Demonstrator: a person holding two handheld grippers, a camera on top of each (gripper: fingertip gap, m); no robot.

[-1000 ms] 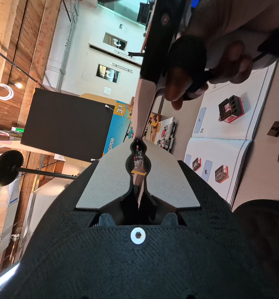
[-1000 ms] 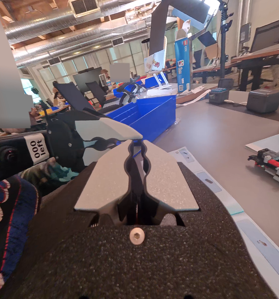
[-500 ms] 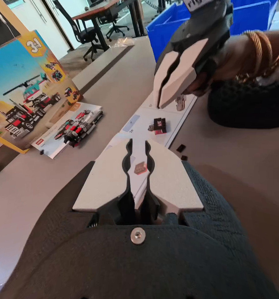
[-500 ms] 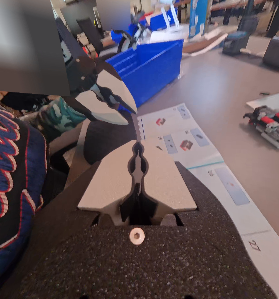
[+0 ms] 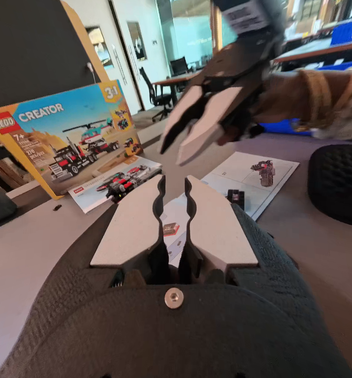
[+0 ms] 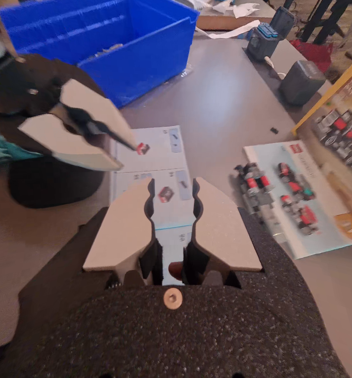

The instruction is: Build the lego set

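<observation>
In the left wrist view my left gripper (image 5: 174, 180) is open with nothing between its pads, above an open instruction booklet (image 5: 248, 173) on the grey table (image 5: 28, 245). A small black brick assembly (image 5: 235, 197) sits on the booklet just right of my fingertips. My right gripper (image 5: 171, 156) hovers beyond, open and empty. In the right wrist view my right gripper (image 6: 173, 181) is open over the same booklet (image 6: 160, 161), with only printed pictures below it. My left gripper (image 6: 128, 157) shows at the left, jaws apart.
A lego box (image 5: 64, 135) stands at the left. A part-built grey, red and black model (image 6: 254, 188) lies on a second booklet (image 6: 306, 196). A blue bin (image 6: 109, 45) is behind. A black round cushion (image 6: 48, 180) lies beside the booklet. A small black piece (image 6: 274, 129) lies loose.
Both grippers swung down from looking across the room to looking at the table. My left jaws went from nearly shut to open. My right jaws closed fully, then opened wide.
</observation>
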